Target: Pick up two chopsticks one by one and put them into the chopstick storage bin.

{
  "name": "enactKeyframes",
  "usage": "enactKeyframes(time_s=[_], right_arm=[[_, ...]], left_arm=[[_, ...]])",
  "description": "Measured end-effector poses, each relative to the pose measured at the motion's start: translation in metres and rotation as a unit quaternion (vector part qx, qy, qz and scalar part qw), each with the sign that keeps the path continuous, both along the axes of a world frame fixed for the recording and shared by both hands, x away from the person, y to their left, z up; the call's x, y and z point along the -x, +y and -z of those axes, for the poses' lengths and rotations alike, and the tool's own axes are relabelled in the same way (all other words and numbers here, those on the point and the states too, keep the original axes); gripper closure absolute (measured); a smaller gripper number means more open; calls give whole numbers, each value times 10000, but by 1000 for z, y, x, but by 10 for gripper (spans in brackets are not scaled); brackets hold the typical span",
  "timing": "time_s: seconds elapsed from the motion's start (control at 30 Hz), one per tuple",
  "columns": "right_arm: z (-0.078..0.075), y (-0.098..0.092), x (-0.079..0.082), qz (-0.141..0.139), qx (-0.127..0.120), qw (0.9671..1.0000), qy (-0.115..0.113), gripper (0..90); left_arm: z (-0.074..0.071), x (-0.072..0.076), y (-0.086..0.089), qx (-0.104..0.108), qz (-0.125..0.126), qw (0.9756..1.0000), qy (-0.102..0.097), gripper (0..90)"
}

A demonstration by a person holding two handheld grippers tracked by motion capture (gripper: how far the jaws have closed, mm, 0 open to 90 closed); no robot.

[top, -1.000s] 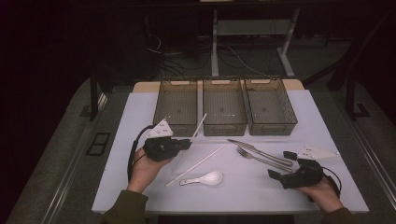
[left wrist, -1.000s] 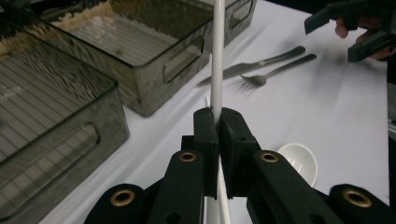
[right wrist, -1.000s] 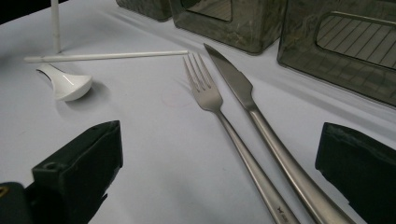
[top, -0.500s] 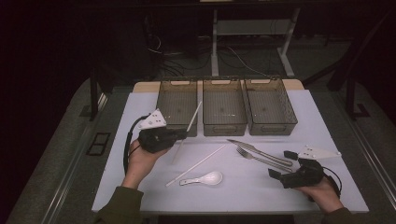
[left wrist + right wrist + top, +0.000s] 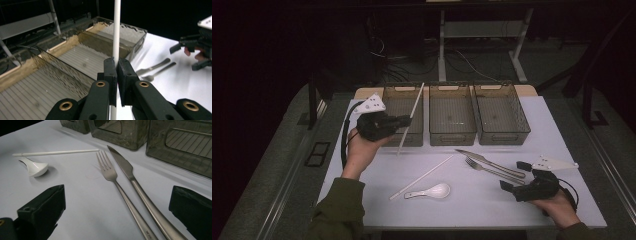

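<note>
Since the earlier frame, the left gripper [image 5: 404,120] has risen from the worktop [image 5: 472,200] toward the upper left of the high view, carrying the white chopstick [image 5: 411,117] with it. Its jaws are clamped together on the chopstick, as the left gripper view confirms [image 5: 116,32]. The stick is pinched near mid-length and stands steeply tilted, its upper end over the left bin [image 5: 403,114], probably so it can be lowered lengthwise into that bin.

At lower centre, a second chopstick [image 5: 422,177] lies flat on the worktop, with the white spoon [image 5: 432,191] just beside it. Both are untouched and likely await sorting.

Right of centre, the fork [image 5: 492,169] and knife [image 5: 487,161] lie side by side, in front of the middle bin [image 5: 452,115] and right bin [image 5: 502,114].

At lower right, the right gripper [image 5: 511,176] rests low on the worktop with its jaws apart, holding nothing. Its own view shows the fork [image 5: 110,173] and knife [image 5: 125,166] handles running between the open jaws, a position suited to a pickup of the metal cutlery
</note>
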State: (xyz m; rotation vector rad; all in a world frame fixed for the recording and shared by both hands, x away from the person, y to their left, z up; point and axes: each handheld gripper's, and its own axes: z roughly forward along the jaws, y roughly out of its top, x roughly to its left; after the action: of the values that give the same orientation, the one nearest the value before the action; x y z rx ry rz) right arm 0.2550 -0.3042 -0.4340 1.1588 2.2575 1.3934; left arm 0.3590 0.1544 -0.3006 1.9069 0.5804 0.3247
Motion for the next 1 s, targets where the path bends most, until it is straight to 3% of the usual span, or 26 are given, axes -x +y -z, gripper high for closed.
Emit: enactKeyframes(time_s=[0.2, 0.3, 0.47, 0.53, 0.73, 0.87, 0.9, 1.0], right_arm=[[0, -1, 0, -8, 13, 10000, -19, 8], [0, -1, 0, -5, 10, 10000, 0, 8], [0, -1, 0, -3, 1, 10000, -6, 8], [0, -1, 0, 5, -2, 10000, -4, 8], [0, -1, 0, 2, -9, 10000, 2, 8], [0, -2, 0, 3, -18, 10000, -1, 8], [0, -2, 0, 0, -19, 10000, 0, 8], [0, -2, 0, 1, -18, 10000, -3, 8]], left_arm=[[-15, -18, 2, 16, -94, 9999, -97, 854], [-26, -34, 5, 12, -214, 9996, -173, 854], [-30, -53, 9, -10, -364, 9991, -196, 854], [-26, -68, 13, -60, -509, 9986, -132, 854], [-10, -89, 16, -261, -739, 9969, 103, 854], [4, -103, 18, -451, -924, 9941, 340, 854], [10, -108, 20, -552, -1022, 9922, 443, 854], [16, -112, 21, -616, -1093, 9905, 557, 854]])
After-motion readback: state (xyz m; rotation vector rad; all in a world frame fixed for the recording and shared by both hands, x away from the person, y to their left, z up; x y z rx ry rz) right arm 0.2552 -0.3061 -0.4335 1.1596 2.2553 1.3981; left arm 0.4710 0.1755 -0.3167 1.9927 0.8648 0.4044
